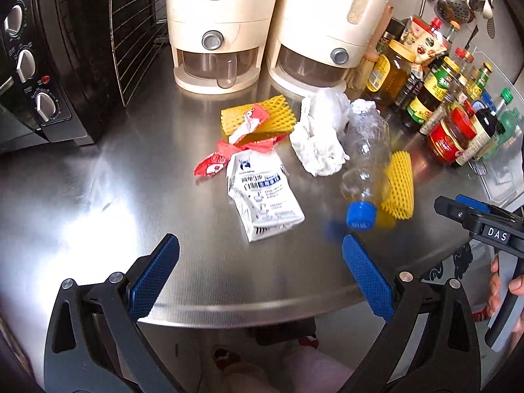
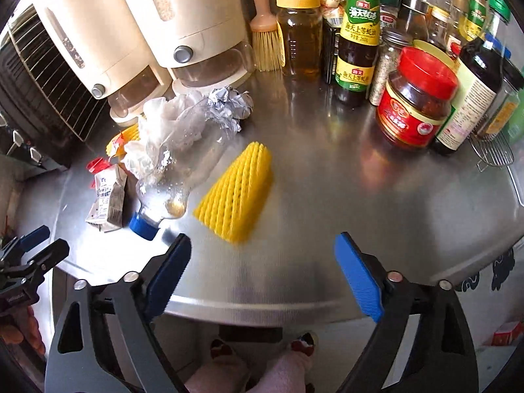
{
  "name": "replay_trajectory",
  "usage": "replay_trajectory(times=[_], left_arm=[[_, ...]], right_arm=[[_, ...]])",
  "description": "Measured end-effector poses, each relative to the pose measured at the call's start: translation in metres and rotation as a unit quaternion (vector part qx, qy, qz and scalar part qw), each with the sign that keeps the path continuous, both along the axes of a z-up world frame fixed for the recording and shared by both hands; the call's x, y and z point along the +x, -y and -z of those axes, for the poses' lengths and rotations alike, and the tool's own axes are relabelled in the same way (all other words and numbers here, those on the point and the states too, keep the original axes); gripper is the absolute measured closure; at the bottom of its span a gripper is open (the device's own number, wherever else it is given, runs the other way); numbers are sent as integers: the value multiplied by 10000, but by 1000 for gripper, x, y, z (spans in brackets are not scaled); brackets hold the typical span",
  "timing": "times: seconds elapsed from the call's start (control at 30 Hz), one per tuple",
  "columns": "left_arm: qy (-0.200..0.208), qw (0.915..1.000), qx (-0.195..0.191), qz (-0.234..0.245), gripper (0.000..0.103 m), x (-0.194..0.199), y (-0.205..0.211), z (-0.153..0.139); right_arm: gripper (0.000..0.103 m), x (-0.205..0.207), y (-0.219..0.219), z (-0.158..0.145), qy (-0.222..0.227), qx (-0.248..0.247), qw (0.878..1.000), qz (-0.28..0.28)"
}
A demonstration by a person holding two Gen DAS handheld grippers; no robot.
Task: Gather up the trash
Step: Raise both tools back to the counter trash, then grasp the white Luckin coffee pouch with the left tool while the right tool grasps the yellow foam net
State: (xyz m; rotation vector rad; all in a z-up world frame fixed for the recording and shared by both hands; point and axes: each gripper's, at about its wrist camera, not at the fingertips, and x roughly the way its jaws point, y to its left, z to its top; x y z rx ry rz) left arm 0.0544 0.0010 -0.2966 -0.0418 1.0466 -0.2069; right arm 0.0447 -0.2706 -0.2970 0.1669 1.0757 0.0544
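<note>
Trash pile on steel desk [image 1: 137, 170]: clear bottle [image 1: 365, 160], milk carton [image 1: 262, 196], yellow foam net [image 2: 237, 193]. Left tool [image 1: 260, 275] and right tool [image 2: 262, 275] both spread wide, empty, above desk edge. Nothing collected yet; next likely descend onto net, squeeze gently.

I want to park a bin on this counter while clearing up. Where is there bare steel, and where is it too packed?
Bare steel lies at the near left, between the black oven and the milk carton, and at the near right, between the yellow foam net and the red-lidded jar. The trash clusters before the cream dispensers; bottles crowd the far right.
</note>
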Motion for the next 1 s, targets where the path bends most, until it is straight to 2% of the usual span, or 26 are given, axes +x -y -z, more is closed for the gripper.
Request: replay_trajectory(times=[0.07, 0.33, 0.53, 0.6, 0.7, 0.73, 0.77, 0.83, 0.9, 1.0], left_arm=[[-5, 9999, 83, -97, 9, 15, 2, 4], [-318, 9987, 316, -255, 12, 54, 11, 31], [-638, 9971, 325, -275, 18, 69, 11, 54], [-677, 9967, 350, -278, 19, 70, 10, 60], [-526, 9966, 595, -220, 25, 69, 14, 61], [-466, 9965, 658, -215, 38, 67, 15, 60], [-419, 9964, 709, -224, 44, 66, 15, 58], [-526, 9965, 619, -210, 44, 64, 13, 57], [-596, 9966, 544, -187, 44, 61, 10, 56], [-469, 9975, 505, -178, 44, 43, 5, 46]], right_arm=[[36, 12, -1, 4, -70, 16, 10000, -47], [39, 51, -8, 20, -235, 25, 9997, -56], [55, 64, -16, 38, -464, 17, 9987, -225], [63, 66, -19, 43, -513, 1, 9983, -288], [65, 65, -23, 45, -441, -81, 9983, -360], [70, 66, -25, 45, -405, -117, 9982, -417], [78, 64, -29, 45, -355, -184, 9980, -483], [89, 59, -35, 43, -278, -336, 9971, -628], [91, 56, -39, 41, -255, -398, 9967, -655], [91, 48, -32, 36, -258, -40, 9978, -612]])
